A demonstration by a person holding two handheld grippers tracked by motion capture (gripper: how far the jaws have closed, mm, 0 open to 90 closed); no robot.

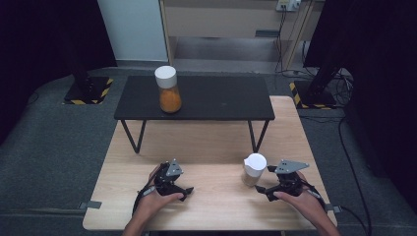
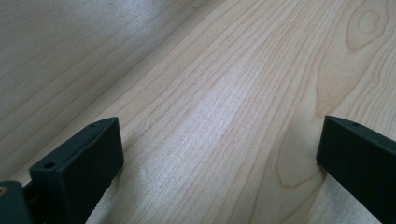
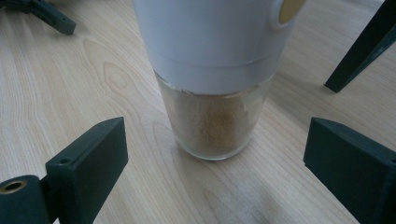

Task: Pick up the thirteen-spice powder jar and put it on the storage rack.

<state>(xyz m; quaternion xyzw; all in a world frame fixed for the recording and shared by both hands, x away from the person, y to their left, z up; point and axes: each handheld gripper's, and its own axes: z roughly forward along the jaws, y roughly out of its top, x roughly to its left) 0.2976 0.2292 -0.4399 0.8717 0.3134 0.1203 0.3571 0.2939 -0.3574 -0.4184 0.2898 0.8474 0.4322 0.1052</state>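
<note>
A glass jar (image 1: 254,169) with a white lid and tan powder stands upright on the wooden table (image 1: 206,142), right of centre. My right gripper (image 1: 264,192) sits just right of it, aimed at it and open. In the right gripper view the jar (image 3: 215,126) stands just ahead of the gap between the jaws of the right gripper (image 3: 215,140), and neither pad touches it. My left gripper (image 1: 185,192) rests low over the table at front left, open, with only bare wood showing between the jaws of the left gripper (image 2: 219,135). A second white-lidded jar (image 1: 169,91) holds orange contents.
The orange jar stands on a black raised shelf (image 1: 221,98) across the back of the table. One shelf leg (image 3: 359,46) slants down behind and to the right of the tan jar. Grey carpet and dark stands surround the table.
</note>
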